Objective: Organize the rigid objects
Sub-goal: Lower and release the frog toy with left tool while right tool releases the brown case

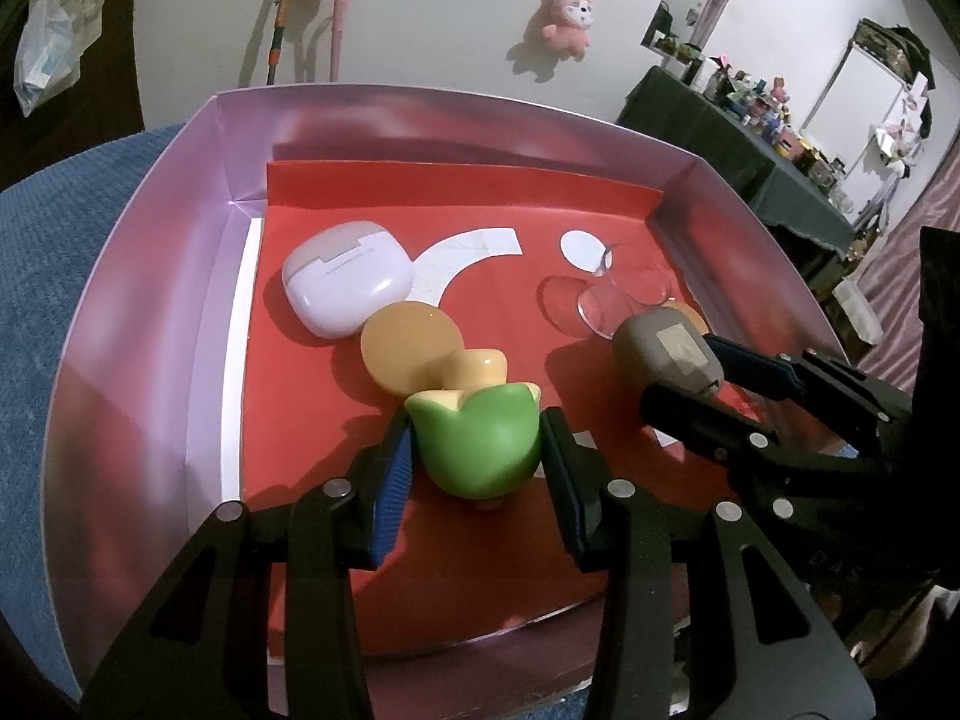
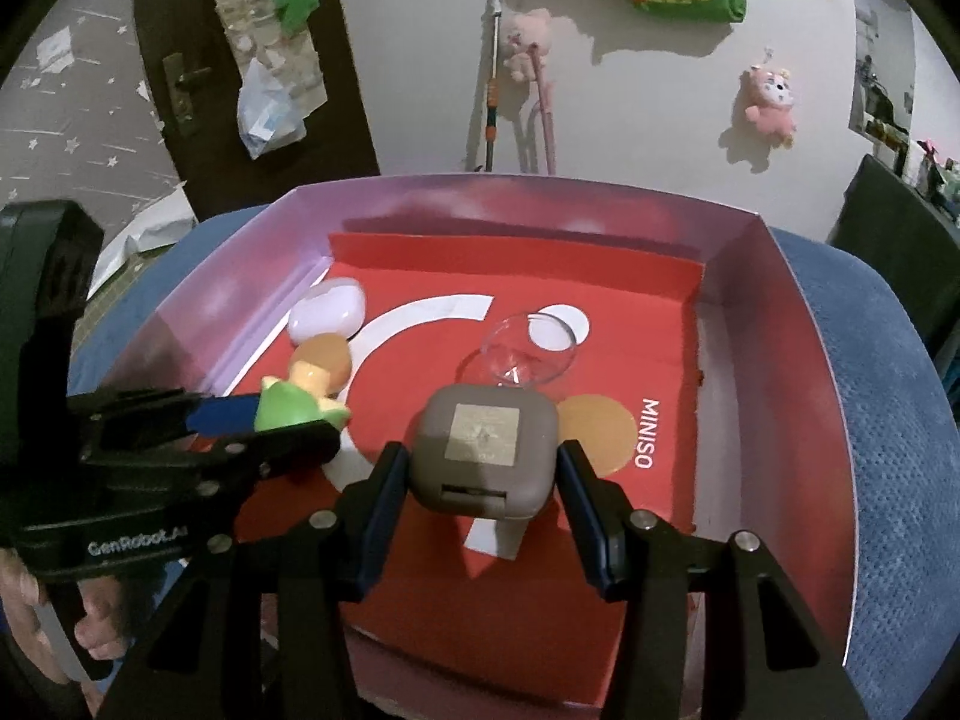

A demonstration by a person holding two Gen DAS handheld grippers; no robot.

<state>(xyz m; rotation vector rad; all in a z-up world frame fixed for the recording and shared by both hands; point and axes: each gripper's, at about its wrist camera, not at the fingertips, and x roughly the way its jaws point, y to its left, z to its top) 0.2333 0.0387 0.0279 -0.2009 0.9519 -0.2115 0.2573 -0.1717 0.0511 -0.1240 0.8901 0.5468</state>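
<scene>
Left gripper (image 1: 477,462) low inside the box (image 1: 150,312), its blue-padded fingers (image 1: 393,492) either side of the green toy (image 1: 477,441); left pad touches it, right pad sits just beside it, so whether it is pinched I cannot tell. The toy lies tilted on the red liner (image 1: 312,420), its yellow end against an orange disc (image 1: 411,351).

Right gripper (image 2: 483,483) comes in from the right, level with the left one, jaws spread around the grey case (image 2: 483,450); narrow gaps show on both sides (no firm contact seen). The case carries a pale square label (image 2: 485,427), text unreadable.

Just beyond the grey case: a second orange disc (image 2: 600,432) to its right and a clear dome (image 2: 522,351) behind it, near a white dot on the liner. Left rear: lilac earbud case (image 1: 348,285), touching the first disc; small print on its lid too fine to read.

Liner reads "MINISO" (image 2: 645,433) along its right side. Left gripper's body reads "GenRobot.AI" (image 2: 137,543).

The box rests on a blue cushion (image 2: 870,420). Beyond, a pink plush (image 2: 771,99) lies on the pale floor.
</scene>
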